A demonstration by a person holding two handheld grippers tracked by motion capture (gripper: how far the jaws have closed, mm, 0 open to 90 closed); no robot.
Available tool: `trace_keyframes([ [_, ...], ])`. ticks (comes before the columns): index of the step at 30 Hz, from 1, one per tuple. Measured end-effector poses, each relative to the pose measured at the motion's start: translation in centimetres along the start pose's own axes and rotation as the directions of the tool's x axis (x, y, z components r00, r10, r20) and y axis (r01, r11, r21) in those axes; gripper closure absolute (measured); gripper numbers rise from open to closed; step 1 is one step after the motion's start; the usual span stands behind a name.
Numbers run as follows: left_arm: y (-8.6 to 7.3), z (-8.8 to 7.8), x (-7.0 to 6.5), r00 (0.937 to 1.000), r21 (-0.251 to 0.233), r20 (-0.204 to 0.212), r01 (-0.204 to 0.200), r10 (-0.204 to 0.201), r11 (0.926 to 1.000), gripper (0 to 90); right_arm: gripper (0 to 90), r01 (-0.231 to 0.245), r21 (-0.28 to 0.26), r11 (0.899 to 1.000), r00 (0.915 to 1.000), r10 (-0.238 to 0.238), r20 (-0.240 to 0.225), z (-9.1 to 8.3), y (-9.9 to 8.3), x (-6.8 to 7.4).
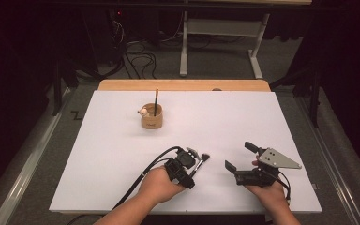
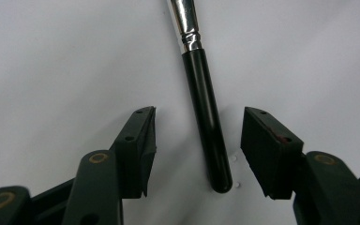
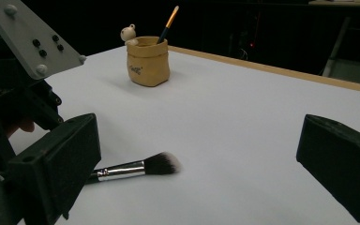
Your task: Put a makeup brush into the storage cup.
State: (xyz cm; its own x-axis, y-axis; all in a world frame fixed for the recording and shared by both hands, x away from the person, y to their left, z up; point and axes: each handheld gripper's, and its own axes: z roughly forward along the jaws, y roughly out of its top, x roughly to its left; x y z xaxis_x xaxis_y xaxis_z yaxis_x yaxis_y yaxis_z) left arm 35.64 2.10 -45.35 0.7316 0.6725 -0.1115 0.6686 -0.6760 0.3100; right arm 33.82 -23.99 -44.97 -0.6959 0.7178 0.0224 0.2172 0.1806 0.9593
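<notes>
Black handle of one makeup brush (image 2: 206, 126) lies flat on the white table (image 1: 243, 117) between the two jaws of the left gripper (image 2: 198, 145), which stand half apart with a gap on each side of the handle and do not press it, so the brush is not held. One right gripper (image 1: 238, 157) waits just beside the brush's bristle end, its two jaws wide and with nothing between them. Farther beyond both grippers stands one tan cup (image 1: 152, 117) with one small bear figure (image 3: 129, 33) on its rim and one pencil (image 3: 168, 23) inside
</notes>
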Motion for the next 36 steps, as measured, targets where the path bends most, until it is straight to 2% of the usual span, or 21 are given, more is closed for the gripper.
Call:
trace_keyframes([
  [4,0.4,0.1,0.1,0.9999,0.004,0.012,0.004,-0.004,1.0,49.6,0.9,-0.001,0.0,1.0,1.0,0.001,-0.001,0.0,0.0,0.0],
  [10,0.7,0.1,0.2,1.0,0.011,0.009,0.002,-0.002,0.9999,50.9,0.9,-0.001,0.0,1.0,1.0,0.001,-0.005,0.0,0.0,-0.1],
  [15,1.2,0.1,0.3,0.9999,-0.009,0.007,0.014,-0.014,0.9999,52.7,0.8,0.0,-0.002,1.0,1.0,0.0,-0.001,0.0,0.0,0.0],
  [19,1.3,0.3,0.2,0.9999,-0.003,0.014,0.005,-0.005,1.0,53.7,0.9,-0.002,-0.004,1.0,1.0,0.002,-0.004,-0.1,0.0,0.0],
  [24,1.5,0.4,0.3,0.9998,-0.015,0.01,0.015,-0.015,0.9998,54.4,0.9,0.002,-0.002,1.0,1.0,-0.002,-0.006,0.0,0.0,0.0],
  [35,1.7,0.6,0.1,0.9999,-0.007,0.006,0.009,-0.009,0.9999,63.4,0.8,0.002,0.001,1.0,1.0,-0.002,-0.001,0.0,0.0,0.0],
  [36,1.7,0.6,0.0,0.9998,-0.013,0.009,0.018,-0.018,0.9997,64.4,0.9,0.002,0.0,1.0,1.0,-0.002,-0.001,0.0,0.0,0.0],
])
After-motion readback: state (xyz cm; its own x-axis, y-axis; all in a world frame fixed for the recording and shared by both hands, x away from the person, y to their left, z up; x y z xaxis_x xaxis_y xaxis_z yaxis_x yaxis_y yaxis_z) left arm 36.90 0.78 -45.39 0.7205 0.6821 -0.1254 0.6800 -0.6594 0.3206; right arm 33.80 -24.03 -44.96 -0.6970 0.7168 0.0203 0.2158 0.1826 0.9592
